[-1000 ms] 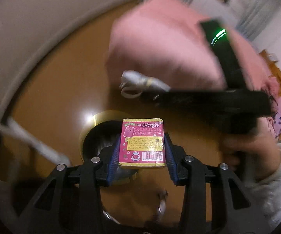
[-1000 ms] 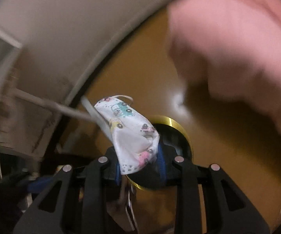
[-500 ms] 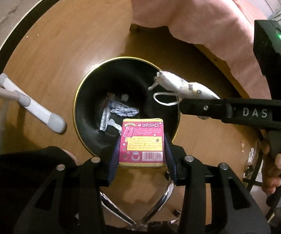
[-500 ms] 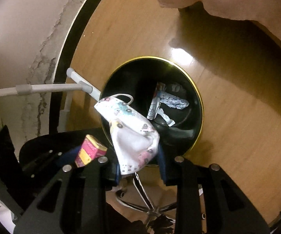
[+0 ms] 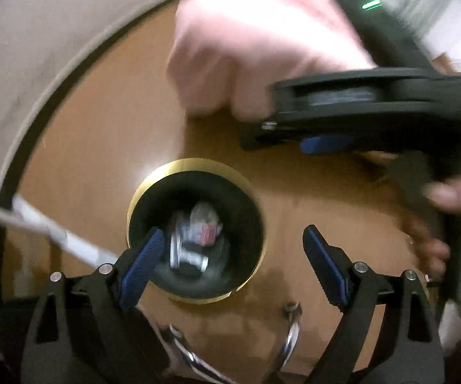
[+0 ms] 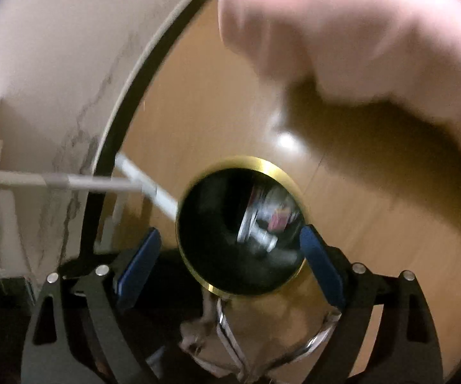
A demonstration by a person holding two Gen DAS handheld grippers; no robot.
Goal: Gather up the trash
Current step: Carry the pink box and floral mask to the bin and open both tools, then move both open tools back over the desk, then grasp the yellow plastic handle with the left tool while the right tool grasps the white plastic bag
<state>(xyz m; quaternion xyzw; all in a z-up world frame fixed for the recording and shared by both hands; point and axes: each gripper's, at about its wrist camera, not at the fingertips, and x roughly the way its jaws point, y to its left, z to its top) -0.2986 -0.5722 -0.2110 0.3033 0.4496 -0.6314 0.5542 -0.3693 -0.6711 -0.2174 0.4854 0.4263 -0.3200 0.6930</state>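
Note:
A black round bin with a gold rim (image 5: 141,188) stands on the wooden floor; it also shows in the right wrist view (image 6: 275,166). Blurred trash lies inside it, with the pink box (image 5: 209,233) and white pieces (image 5: 201,212); the pink box also shows in the right wrist view (image 6: 280,219). My left gripper (image 5: 232,240) is open and empty above the bin. My right gripper (image 6: 230,238) is open and empty above the bin, and it also shows side-on in the left wrist view (image 5: 323,144).
A pink blanket (image 5: 256,32) hangs over the floor beyond the bin, and it also shows in the right wrist view (image 6: 358,25). A white tube frame (image 6: 134,176) stands left of the bin by the wall. Chrome chair legs (image 5: 289,336) are below.
Both grippers have opened. The pink box and the patterned face mask have left the fingers and now lie in the bin. Both views are blurred from motion.

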